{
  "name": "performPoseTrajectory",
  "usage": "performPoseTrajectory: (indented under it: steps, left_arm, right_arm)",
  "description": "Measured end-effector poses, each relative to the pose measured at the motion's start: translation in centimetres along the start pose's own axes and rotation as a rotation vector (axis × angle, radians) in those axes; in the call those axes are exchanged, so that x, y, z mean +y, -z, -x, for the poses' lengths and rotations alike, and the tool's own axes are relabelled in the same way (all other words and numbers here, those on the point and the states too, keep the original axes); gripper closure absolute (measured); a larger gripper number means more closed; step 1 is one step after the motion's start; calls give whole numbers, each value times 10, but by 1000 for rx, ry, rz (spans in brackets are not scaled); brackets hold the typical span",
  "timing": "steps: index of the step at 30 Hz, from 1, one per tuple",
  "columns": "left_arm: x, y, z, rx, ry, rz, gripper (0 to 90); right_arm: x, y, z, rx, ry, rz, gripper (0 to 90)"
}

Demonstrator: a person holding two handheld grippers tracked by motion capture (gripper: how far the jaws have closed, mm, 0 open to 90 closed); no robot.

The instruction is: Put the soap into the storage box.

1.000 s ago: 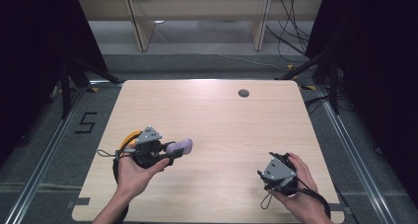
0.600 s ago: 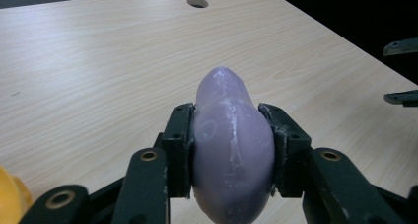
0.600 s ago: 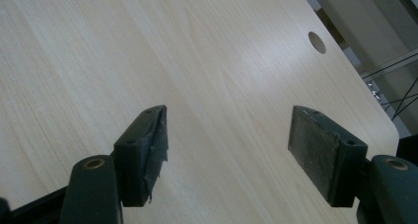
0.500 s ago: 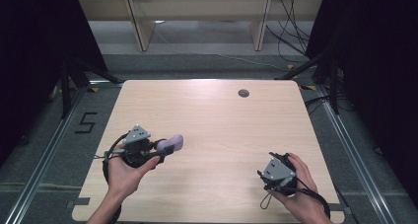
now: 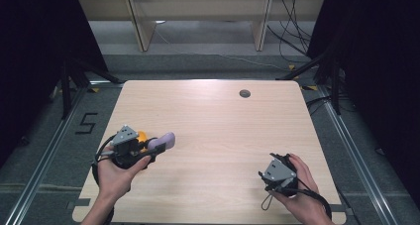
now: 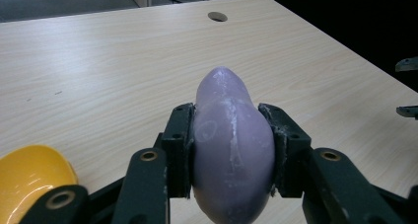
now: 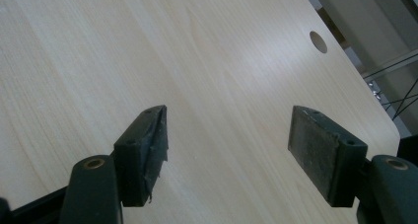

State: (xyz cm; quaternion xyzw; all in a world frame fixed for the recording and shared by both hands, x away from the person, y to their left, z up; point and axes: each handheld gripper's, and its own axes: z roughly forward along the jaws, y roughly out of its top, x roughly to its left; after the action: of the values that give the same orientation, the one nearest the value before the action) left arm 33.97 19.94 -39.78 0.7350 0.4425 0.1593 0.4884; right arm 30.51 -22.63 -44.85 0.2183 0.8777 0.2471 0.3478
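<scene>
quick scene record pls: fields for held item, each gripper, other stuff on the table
held item: purple rounded object, clamped between the left gripper's jaws
left gripper: shut on the purple object, near the table's left front
right gripper: jaws open, nothing between them, over bare wood
other item: yellow object beside the left gripper
table: light wood, round hole near far edge

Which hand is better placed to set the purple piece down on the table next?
Left. The left tool is already clamped on the purple piece, above the table. The right tool is open with nothing between its jaws, near the table's far side edge.
</scene>
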Motion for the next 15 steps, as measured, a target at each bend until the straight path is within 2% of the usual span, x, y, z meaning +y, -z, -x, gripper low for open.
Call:
performPoseTrajectory:
  steps: [10,11,12,15]
  left_arm:
    - [-3,9,-6,26,20,18,588]
    - [-3,10,-6,34,15,19,588]
    - [-3,11,-6,35,17,21,588]
    - [-3,12,-8,41,21,25,588]
  right_arm:
    - [0,0,0,-2,-9,-1,322]
    - [0,0,1,1,6,5,322]
    - [0,0,0,-2,-10,-2,322]
    - [0,0,0,-2,-11,-2,321]
